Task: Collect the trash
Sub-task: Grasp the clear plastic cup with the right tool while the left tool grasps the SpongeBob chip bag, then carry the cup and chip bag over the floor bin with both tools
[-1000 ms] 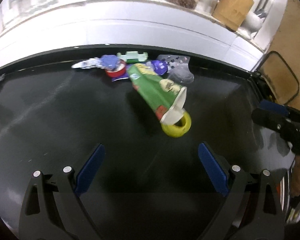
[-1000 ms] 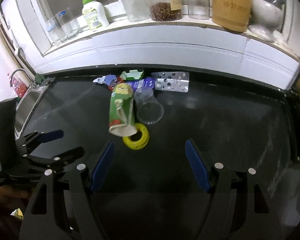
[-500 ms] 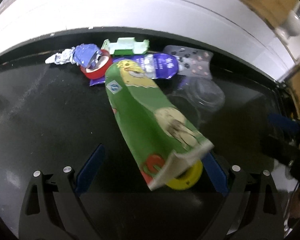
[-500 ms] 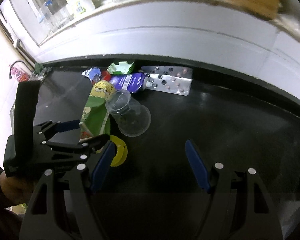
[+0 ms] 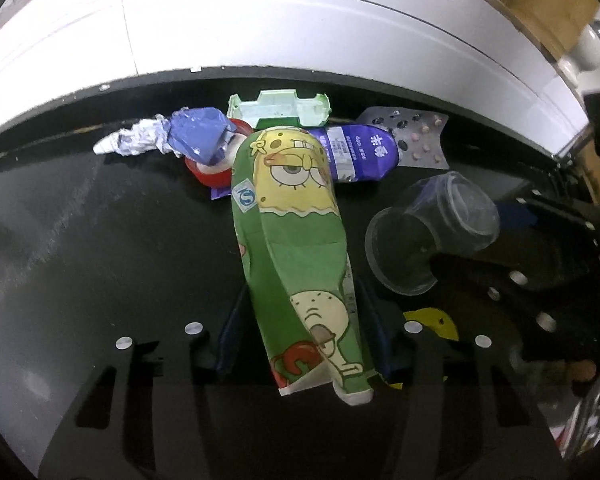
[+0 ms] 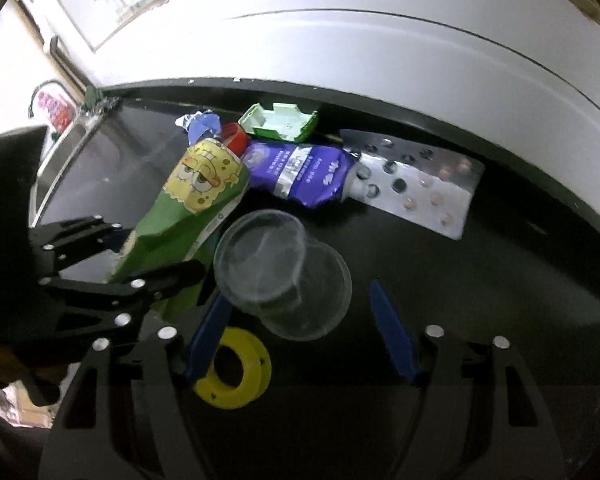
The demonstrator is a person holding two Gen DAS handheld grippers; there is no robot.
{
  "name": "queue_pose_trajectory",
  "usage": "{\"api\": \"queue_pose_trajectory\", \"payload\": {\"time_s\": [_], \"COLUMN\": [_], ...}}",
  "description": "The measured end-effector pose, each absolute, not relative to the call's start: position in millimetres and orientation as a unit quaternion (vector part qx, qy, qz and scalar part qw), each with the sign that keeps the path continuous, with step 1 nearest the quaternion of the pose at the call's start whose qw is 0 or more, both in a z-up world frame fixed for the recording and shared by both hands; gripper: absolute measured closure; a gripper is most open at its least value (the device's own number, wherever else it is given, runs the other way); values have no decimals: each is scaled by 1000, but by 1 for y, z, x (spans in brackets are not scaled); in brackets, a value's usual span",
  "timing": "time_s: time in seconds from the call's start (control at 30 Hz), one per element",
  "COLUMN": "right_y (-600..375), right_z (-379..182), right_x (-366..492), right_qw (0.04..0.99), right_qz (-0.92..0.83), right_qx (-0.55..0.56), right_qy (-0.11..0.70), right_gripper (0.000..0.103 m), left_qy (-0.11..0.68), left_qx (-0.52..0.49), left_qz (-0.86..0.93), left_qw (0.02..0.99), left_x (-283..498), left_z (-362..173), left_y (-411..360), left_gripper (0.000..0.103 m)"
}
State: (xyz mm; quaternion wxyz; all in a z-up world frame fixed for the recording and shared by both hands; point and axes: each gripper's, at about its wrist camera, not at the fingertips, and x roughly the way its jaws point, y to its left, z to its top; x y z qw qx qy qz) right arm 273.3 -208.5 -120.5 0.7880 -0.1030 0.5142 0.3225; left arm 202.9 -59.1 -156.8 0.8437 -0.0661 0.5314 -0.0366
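A: What has the left gripper (image 5: 300, 320) got?

B: A flattened green snack carton (image 5: 296, 248) printed with a yellow cartoon sponge. Its near end sits between the blue pads (image 5: 230, 336), one on each side and tight against it, and the jaws are closing. From the right wrist view the same gripper (image 6: 156, 256) comes in from the left with the carton (image 6: 180, 216) between its black fingers.

A: And the right gripper (image 6: 300, 332)?

B: Its jaws are closing too, around a clear plastic cup (image 6: 280, 276) lying on its side with the mouth toward the camera. The left pad (image 6: 206, 332) is right at the cup's rim; the right pad (image 6: 392, 336) stands clear of it, so nothing is clamped.

A: Where is the rest of the trash?

B: On the black countertop (image 5: 80, 240), mostly at the far edge by the white tiled wall (image 5: 260, 28). From left to right: crumpled foil (image 5: 132, 142) with a purple wrapper (image 5: 200, 138), a red tape roll (image 5: 210, 170) under it, a pale green plastic box (image 5: 280, 110), a purple pouch (image 5: 360, 152), and a silver pill blister pack (image 5: 418, 140). A yellow tape roll (image 6: 232, 372) lies near, just beside the right gripper's left pad and below the cup.
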Motion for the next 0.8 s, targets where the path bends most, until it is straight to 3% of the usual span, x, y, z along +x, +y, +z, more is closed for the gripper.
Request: {"api": "queue_pose_trajectory", "payload": {"time_s": [0.03, 0.23, 0.8], "right_y": [-206, -198, -234], "right_z": [-123, -120, -55], "right_x": [275, 271, 182], "right_qw": [787, 795, 842], "right_qz": [323, 317, 260], "right_qx": [-107, -126, -81], "right_qy": [515, 502, 465], "right_gripper": [50, 75, 77], "left_qy": [529, 520, 492], "left_qx": [-65, -61, -39], "left_qz": [-39, -44, -51], "left_qw": [845, 851, 868], "left_x": [202, 196, 94], "left_z": [-157, -152, -103], "left_y": [-59, -58, -43], "left_gripper": [53, 53, 54]}}
